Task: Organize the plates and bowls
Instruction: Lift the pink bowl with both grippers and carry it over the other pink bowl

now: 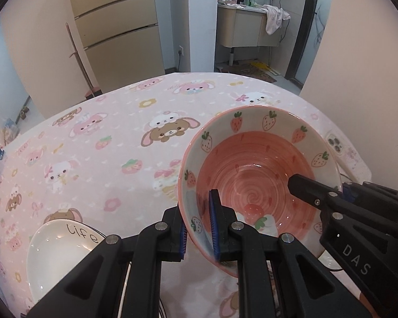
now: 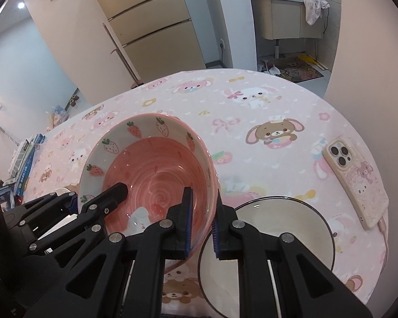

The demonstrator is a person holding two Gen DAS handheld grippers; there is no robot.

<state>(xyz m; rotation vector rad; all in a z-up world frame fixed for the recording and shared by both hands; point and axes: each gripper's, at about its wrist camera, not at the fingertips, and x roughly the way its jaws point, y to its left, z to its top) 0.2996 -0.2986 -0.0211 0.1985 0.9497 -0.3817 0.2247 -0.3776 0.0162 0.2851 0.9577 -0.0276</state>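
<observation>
A pink strawberry-pattern bowl is held between both grippers above the pink tablecloth. My left gripper is shut on its left rim, one finger inside and one outside. My right gripper is shut on the bowl's right rim in the same way. The right gripper's body also shows in the left wrist view, and the left gripper's in the right wrist view. A white bowl marked "life" sits low on the left. A cream plate with a dark rim lies under the right gripper.
A phone in a pink case lies on the table's right side with a cable attached; it also shows in the left wrist view. Books are stacked off the left edge. The round table has a cartoon tablecloth. A fridge and washroom stand behind.
</observation>
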